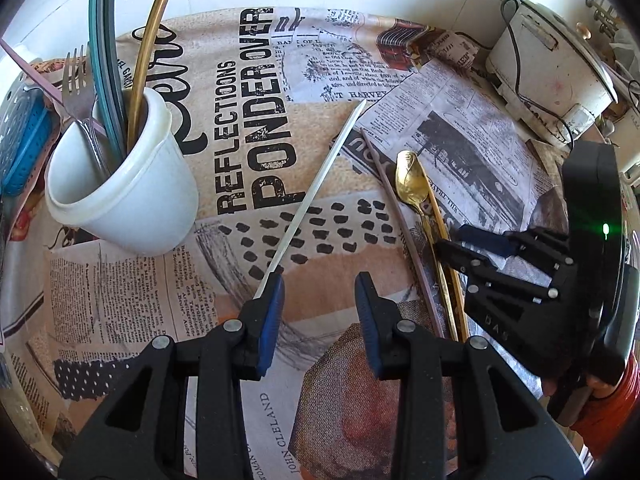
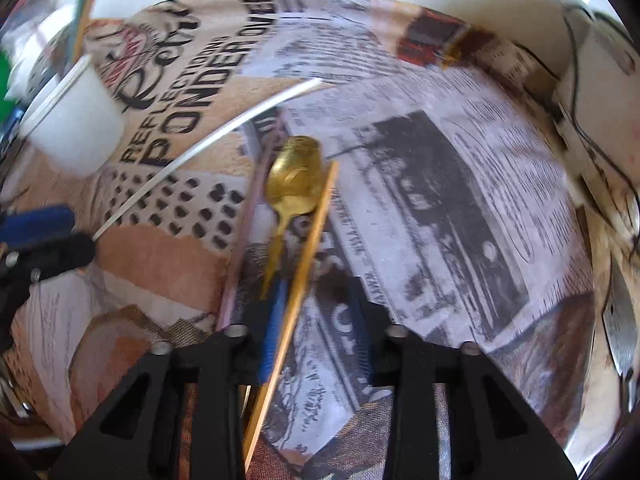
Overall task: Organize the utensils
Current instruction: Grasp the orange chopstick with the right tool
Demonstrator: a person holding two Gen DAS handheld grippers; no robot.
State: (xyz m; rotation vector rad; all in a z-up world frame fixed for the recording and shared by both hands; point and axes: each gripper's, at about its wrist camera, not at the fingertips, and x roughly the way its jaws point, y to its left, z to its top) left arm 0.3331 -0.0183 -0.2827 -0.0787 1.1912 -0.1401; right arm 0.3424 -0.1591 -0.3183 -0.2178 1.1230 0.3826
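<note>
Far left, on the bench (image 1: 120, 312) under a newspaper-print cloth (image 1: 256, 128): a blue perforated item (image 1: 24, 140), partly out of view.

Just beside it: a white cup (image 1: 132, 200), upright. It holds a steel fork (image 1: 78, 88) with tines up, teal and grey long handles (image 1: 103, 40), and a gold handle (image 1: 150, 40).

Centre, lying flat: a white stick (image 1: 316, 188), set diagonally. Its near end sits at the outer side of the left tool (image 1: 320, 304)'s left pad. That tool's jaws stand apart over bare cloth, with nothing between them.

Right of centre, lying close together: a pinkish stick (image 1: 400, 216), a gold spoon (image 1: 412, 180) with bowl pointing away, and a gold stick (image 2: 312, 236) alongside the spoon's handle.

Over these: the right tool (image 2: 316, 320), jaws partly closed. The gold stick and the spoon's handle run between its pads; the blurred right wrist view does not settle whether the pads press on them.

Far right, at the back edge: a white appliance (image 1: 548, 64) with a dark cable.
</note>
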